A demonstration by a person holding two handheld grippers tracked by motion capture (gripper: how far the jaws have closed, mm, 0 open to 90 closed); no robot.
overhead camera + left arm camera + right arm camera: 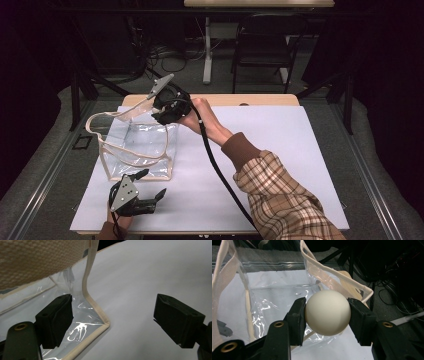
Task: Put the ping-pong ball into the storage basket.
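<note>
A clear plastic tote bag (137, 145) with beige trim and straps stands on the white sheet (280, 150) at the left. My right gripper (162, 114) hovers over the bag's far right rim, shut on a white ball (327, 312). The ball sits squeezed between both pads above the bag's open top (274, 290). My left gripper (150, 184) rests near the sheet's front edge, just in front of the bag. Its jaws stand wide apart around the bag's bottom corner (97, 315), without pressing on it.
A forearm in a plaid sleeve (285, 195) crosses the sheet from the lower right, with the gripper's black cable (215, 165) trailing beside it. Beyond the table stand a dark chair (265, 45), a white table leg (207, 50) and floor cables (165, 57).
</note>
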